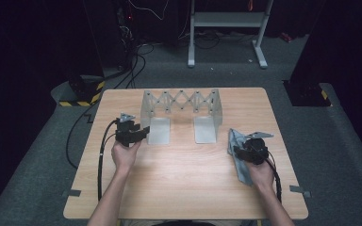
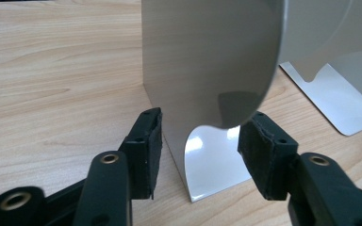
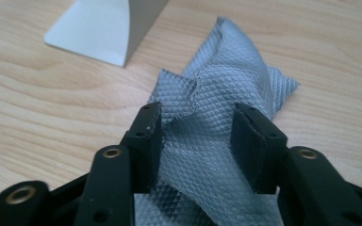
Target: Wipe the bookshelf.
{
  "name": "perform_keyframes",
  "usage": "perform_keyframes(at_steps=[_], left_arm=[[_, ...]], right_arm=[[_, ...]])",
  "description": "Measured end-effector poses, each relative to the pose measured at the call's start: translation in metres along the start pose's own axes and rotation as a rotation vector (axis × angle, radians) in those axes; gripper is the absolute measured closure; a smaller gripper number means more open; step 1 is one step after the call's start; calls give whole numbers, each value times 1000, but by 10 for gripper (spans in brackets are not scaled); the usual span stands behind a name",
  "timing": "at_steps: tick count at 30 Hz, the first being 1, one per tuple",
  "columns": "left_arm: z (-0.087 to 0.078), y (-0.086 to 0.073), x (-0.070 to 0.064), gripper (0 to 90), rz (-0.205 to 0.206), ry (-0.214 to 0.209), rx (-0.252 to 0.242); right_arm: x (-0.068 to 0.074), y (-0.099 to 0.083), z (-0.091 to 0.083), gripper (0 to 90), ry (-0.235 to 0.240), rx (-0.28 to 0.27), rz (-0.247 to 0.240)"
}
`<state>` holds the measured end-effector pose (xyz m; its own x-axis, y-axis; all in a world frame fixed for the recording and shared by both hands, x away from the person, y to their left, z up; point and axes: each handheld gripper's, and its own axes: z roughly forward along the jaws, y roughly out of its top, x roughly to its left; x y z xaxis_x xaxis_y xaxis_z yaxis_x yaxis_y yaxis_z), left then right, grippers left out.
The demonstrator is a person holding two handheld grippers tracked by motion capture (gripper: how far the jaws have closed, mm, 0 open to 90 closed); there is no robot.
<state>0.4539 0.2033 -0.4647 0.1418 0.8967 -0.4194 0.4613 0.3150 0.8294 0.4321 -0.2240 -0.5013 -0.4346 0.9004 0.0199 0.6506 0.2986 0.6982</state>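
Note:
A grey metal rack (image 1: 181, 101) with a scissor lattice and two end plates stands at the middle back of the wooden table (image 1: 188, 169). My left gripper (image 1: 143, 132) is open at the rack's left end plate (image 1: 153, 117). In the left gripper view my left gripper (image 2: 205, 122) has its jaws either side of that upright plate (image 2: 207, 61), and neither pad clearly presses on it. A grey quilted cloth (image 1: 242, 173) lies crumpled at the right. My right gripper (image 1: 239, 150) hangs low over it, open. In the right gripper view a raised fold of the cloth (image 3: 217, 84) runs between the jaws of my right gripper (image 3: 198, 113).
The rack's right end plate and its flat foot (image 1: 205, 129) stand just left of the cloth, and that foot (image 3: 99, 28) lies close ahead of my right gripper. Cables trail off the table's left side. A white stand (image 1: 226, 28) is on the floor behind.

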Motion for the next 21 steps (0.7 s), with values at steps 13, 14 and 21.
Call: perform_keyframes(at_steps=[13, 14, 21], left_arm=[[-20, -4, 10, 475, -9, -13, -26], [-20, -4, 11, 471, -5, -11, -18], [-24, -10, 18, 455, -31, -6, -24]], right_arm=[[-29, 4, 16, 743, -151, 5, 27], [-35, 4, 16, 745, -154, -4, 48], [-57, 0, 8, 658, -150, -39, 160]])
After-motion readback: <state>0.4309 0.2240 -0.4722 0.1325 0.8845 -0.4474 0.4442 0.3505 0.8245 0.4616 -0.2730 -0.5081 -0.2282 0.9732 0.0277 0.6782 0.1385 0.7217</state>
